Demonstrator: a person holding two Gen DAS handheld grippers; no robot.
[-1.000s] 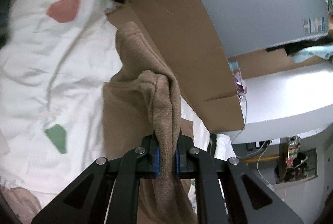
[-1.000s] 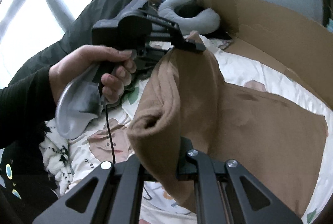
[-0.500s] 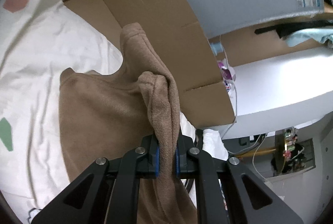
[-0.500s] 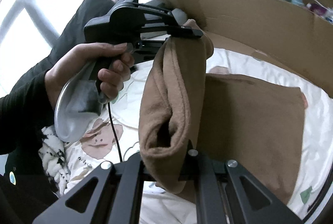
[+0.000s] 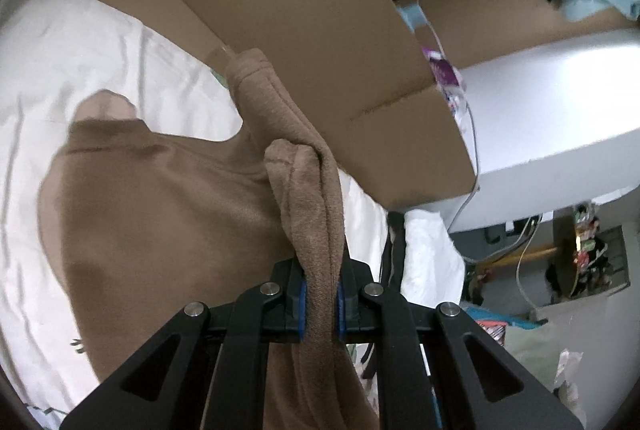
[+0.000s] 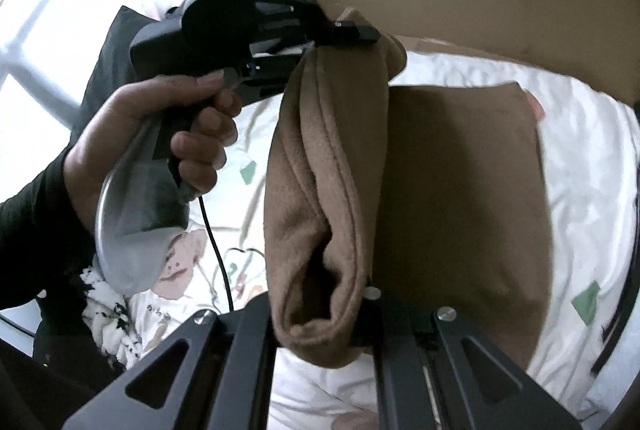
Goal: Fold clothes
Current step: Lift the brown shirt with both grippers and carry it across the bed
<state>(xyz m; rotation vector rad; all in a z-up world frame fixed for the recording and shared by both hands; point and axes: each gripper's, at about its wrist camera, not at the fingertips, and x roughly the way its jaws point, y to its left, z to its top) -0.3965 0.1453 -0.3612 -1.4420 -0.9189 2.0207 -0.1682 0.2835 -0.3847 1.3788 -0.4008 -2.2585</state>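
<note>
We take the cardboard sheet standing along the far side of the bed as our landmark.

Left claw: shut tight on a bunched edge of the brown fleece garment, cloth squeezed between the blue pads, with a hemmed end poking up toward the cardboard. In the right wrist view we see the person's hand gripping this tool's handle, its tip pinching the cloth just below the cardboard's lower edge.

Right claw: a rolled tube of the same edge drapes over it and hides the pads. We judge it closed on the cloth, since the edge hangs taut between the two tools.

The rest of the garment lies spread on the white bed sheet, on the near side of the cardboard, one held edge lifted above the flat part.

Risks, as we judge them:
- The held edge is rolled and bunched, not flat; laid down so, it would leave a lumpy, crooked fold.
- Fleece is thick and springy; a shallow bite on the roll could slip out on one side and skew the edge.
- Swinging toward the cardboard could snag or tip it.
</note>
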